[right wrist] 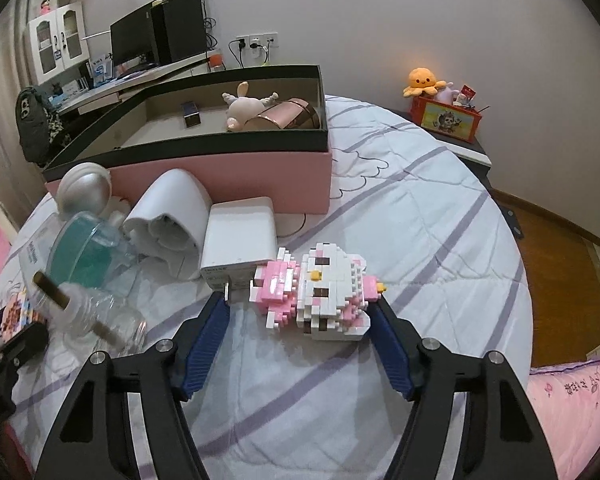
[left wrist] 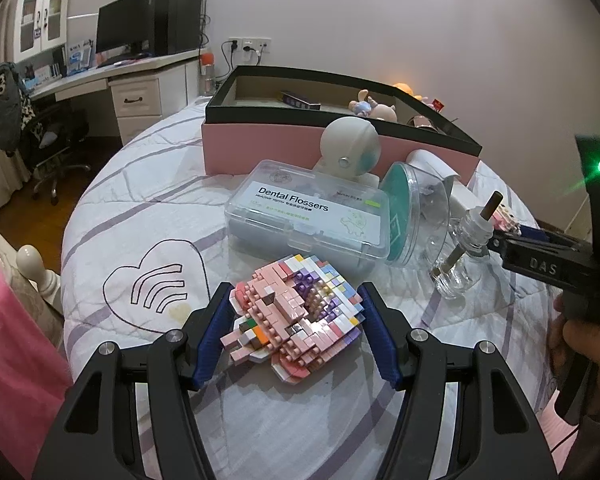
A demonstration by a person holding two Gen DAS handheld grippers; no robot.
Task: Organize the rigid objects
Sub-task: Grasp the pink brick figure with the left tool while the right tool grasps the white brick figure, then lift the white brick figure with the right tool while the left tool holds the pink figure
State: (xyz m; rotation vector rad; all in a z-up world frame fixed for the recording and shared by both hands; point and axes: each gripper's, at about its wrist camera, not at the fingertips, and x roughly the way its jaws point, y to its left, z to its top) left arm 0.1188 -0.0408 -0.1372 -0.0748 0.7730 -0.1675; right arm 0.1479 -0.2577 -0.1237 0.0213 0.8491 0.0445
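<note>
In front of the pink box (left wrist: 260, 152) on the bed, the left gripper (left wrist: 296, 308) clasps a pink block figure (left wrist: 296, 320) between both pads, while further right the right gripper (right wrist: 304, 312) brackets a white block figure (right wrist: 320, 292), grip uncertain.

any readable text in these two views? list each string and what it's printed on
"Dental Flossers": label on the clear plastic case; the smaller lines under it are too small to read.
"DAS": embossed on the right gripper body.
Script on the pink bedding: too distorted to read.
White box front label: blurred.
</note>
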